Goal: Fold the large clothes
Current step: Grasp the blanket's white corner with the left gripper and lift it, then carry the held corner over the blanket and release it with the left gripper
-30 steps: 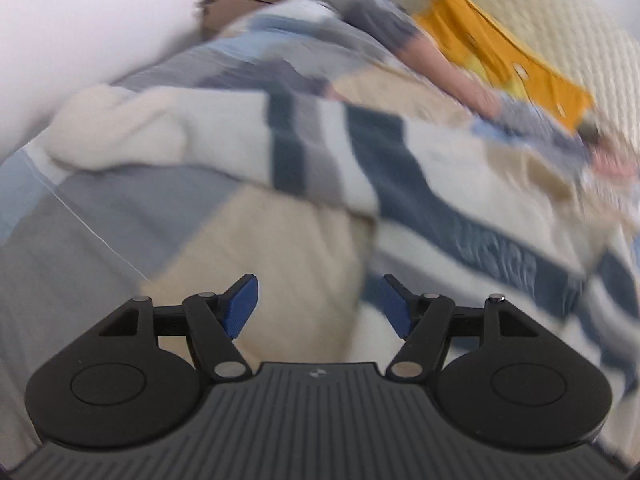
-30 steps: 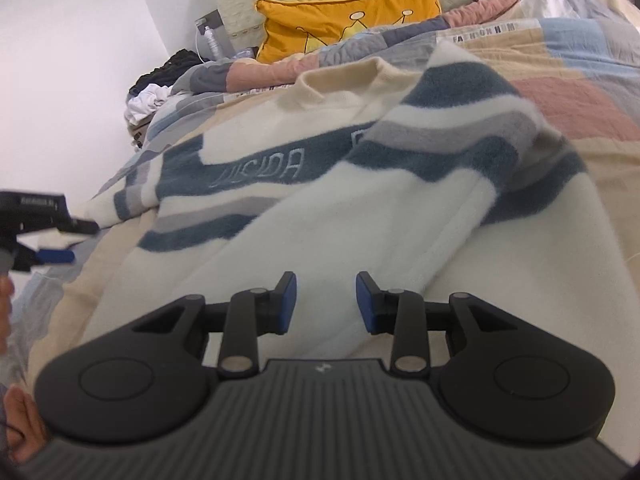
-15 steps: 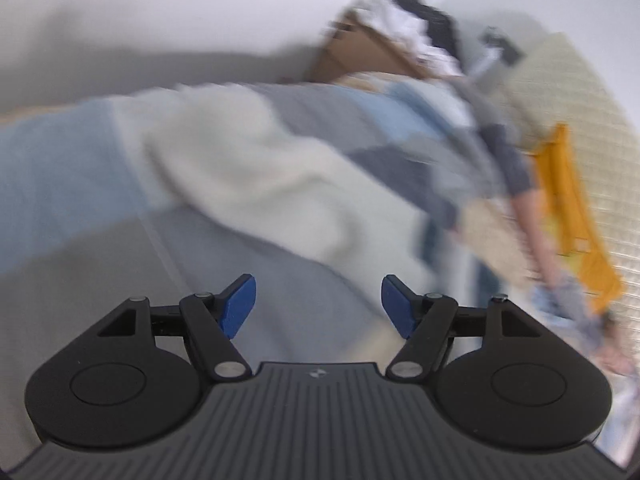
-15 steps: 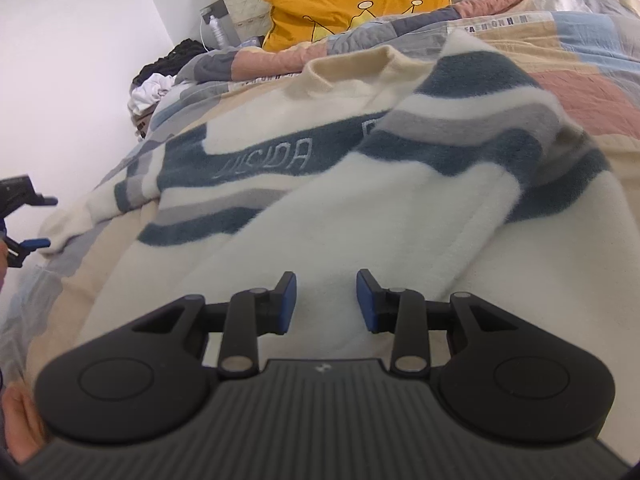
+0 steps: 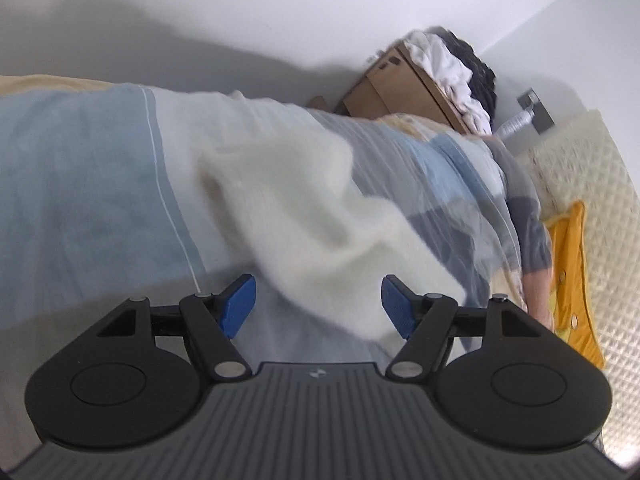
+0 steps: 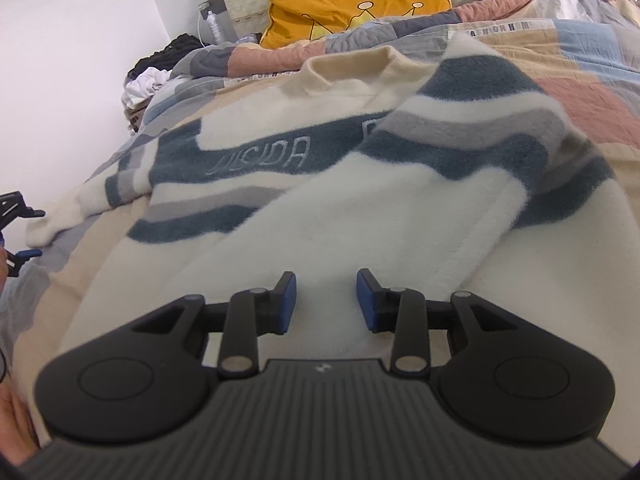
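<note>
A large cream sweater (image 6: pixel 360 208) with blue and grey stripes lies spread on the bed, one sleeve folded across its chest. Its other sleeve (image 5: pixel 288 208), plain cream, stretches out over the blue part of the quilt. My left gripper (image 5: pixel 318 306) is open just short of this sleeve, which runs slantwise past its blue pads (image 5: pixel 240 304) without being pinched. My right gripper (image 6: pixel 326 300) hovers over the sweater's lower body, jaws partly apart with nothing pressed between them. The left gripper (image 6: pixel 16 232) shows at the far left edge of the right wrist view, near the sleeve's end.
A patchwork quilt (image 6: pixel 580 92) covers the bed. An orange pillow (image 6: pixel 352 4) leans on the quilted headboard (image 5: pixel 592 208). A cardboard box (image 5: pixel 400 92) heaped with clothes stands by the white wall (image 5: pixel 280 8) beside the bed.
My left gripper has swung left along the sweater to the outstretched sleeve's end and rolled, so the bed now looks tilted. The right gripper has stayed put.
</note>
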